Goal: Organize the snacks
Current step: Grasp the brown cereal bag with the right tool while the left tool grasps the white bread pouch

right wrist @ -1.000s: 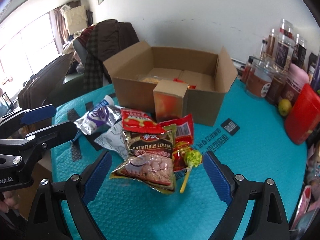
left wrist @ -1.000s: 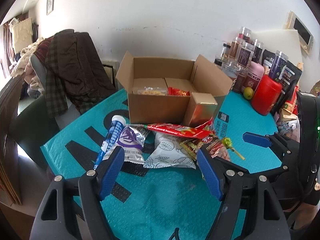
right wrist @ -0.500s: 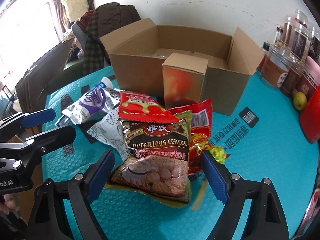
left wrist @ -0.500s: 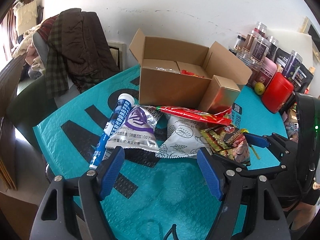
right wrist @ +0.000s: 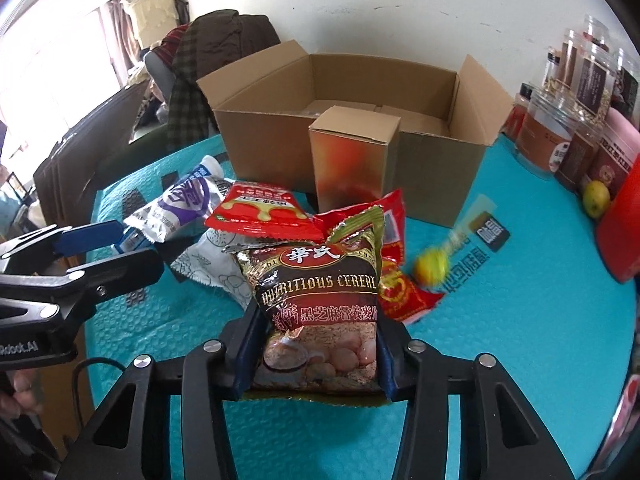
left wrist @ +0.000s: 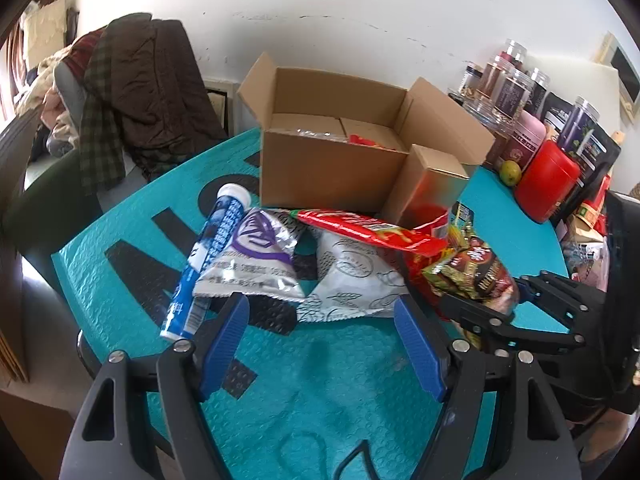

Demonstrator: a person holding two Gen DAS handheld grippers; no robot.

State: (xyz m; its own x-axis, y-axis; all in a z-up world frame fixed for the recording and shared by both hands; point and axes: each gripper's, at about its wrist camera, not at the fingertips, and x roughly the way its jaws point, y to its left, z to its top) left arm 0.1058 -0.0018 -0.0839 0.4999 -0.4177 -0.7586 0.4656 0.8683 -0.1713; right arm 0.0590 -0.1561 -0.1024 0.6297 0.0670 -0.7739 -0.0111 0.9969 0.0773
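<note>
- R gripper (right wrist: 316, 356): fingers are closing on the cereal bag (right wrist: 320, 300), which is sandwiched between the blue pads at its lower half. Pads look pressed against both sides already, so it's basically being grasped.
- L gripper (left wrist: 322, 344): fingers spread wide, nothing between them, just hovering over bare desk (left wrist: 320, 400) near the silver-purple pouch (left wrist: 252, 260) and blue tube (left wrist: 208, 256).
- Cereal bag is at the front of the snack pile, w/ its top tucked under the flat red packet (right wrist: 260, 212) and overlapping the red wrapper (right wrist: 396, 280) behind it.
- Cardboard box (right wrist: 344, 120) is open at the back; a small carton (right wrist: 352, 160) stands right in front of it.
- What could go wrong imo: bag is puffy and slick, so it could be squeezed out of the pads or popped if clamped too hard.
- Red packet on top could get dragged or flipped off when the bag is lifted.
- Lollipop (right wrist: 432, 268) looks blurred, prob rolling — could end up off the desk edge.
- Small carton could be knocked on the way to the box.
</note>
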